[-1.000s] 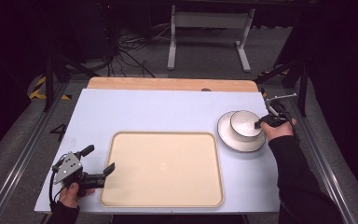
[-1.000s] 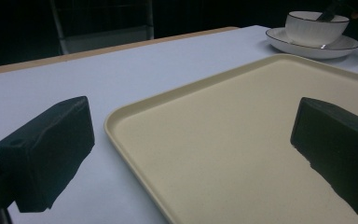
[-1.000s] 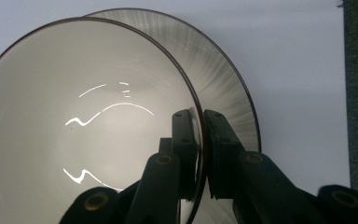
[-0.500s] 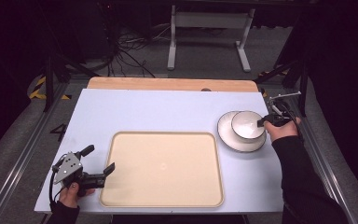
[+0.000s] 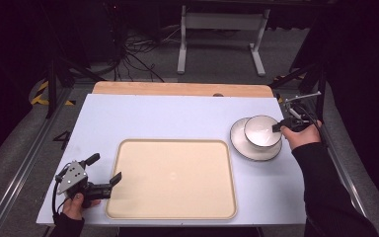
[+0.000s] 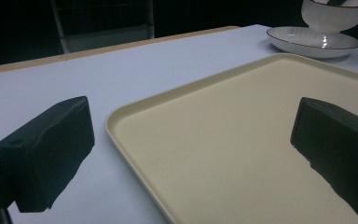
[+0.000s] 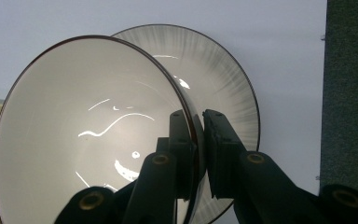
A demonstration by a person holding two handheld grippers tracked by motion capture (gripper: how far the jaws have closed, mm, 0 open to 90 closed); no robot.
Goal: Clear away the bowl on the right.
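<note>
change since a second ago: bowl (image 5: 262,131) now raised and tipped off the plate (image 5: 254,146), gripped at its rim, where before it sat level on it; right hand (image 5: 300,137) shifted slightly; left side unmoved.
right claw (image 7: 198,140): clamped on the bowl's rim, one jaw inside the wall, one outside.
bowl: white with a thin dark rim, tilted, hanging just above the plate near the bench's right edge; from the left claw view, its foot appears clear of the plate, though cannot tell for certain.
plate: white with a dark rim, flat on the bench (image 5: 177,118), just right of the tray (image 5: 172,177).
left claw (image 5: 101,170): jaws wide apart, holding nothing; low at the bench's front left corner, pointing toward the tray, one jaw over the tray's left rim, the other over bare bench.
left hand (image 5: 76,202): wrapped round the gripper body at the bench's front edge.
tray: cream, rectangular, rounded corners, lying at the front centre of the bench.
bench: pale blue-grey top with a wooden strip along the far edge.
</note>
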